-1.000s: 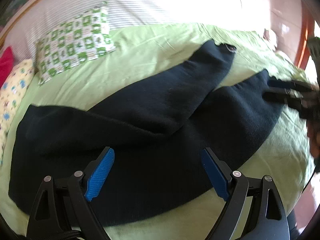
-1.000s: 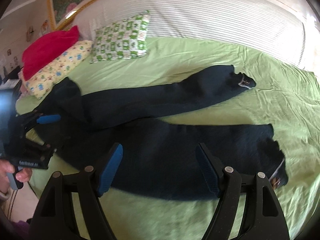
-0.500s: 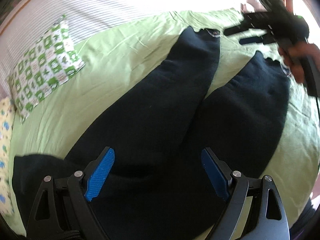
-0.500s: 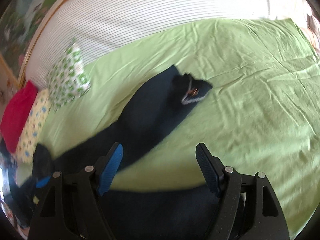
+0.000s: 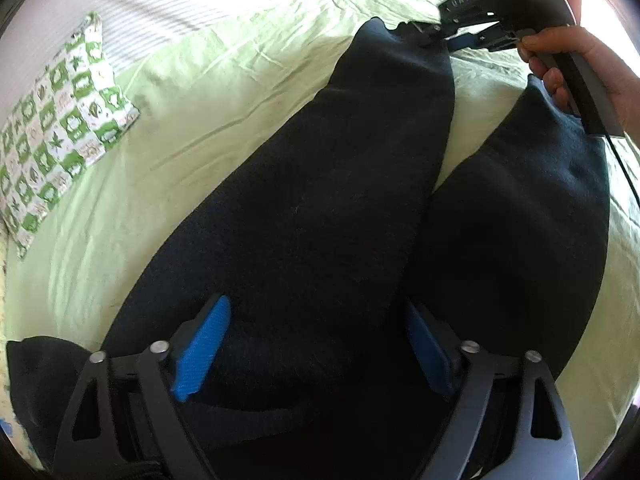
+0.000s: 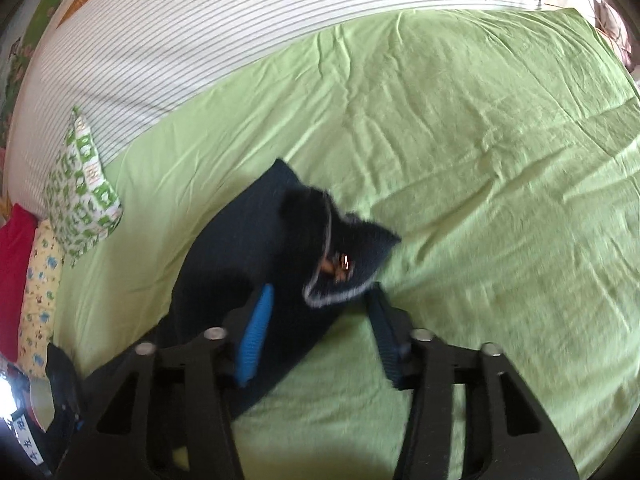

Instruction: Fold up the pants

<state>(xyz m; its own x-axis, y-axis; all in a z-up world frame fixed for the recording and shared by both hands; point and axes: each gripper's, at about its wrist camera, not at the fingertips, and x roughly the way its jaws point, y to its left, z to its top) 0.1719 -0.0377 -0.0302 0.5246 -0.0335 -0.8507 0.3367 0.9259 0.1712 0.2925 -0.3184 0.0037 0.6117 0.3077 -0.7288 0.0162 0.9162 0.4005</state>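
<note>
Pants cuff between right hand-held gripper pads.

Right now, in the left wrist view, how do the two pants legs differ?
The leg at picture left has its hem between the pads of the right claw, whose jaws have just been closing; the leg at picture right has no claw at its hem. The left one's hem is turned back, showing a pale edge; the right one's is partly behind the hand. Both are dark, on the green sheet.
</note>
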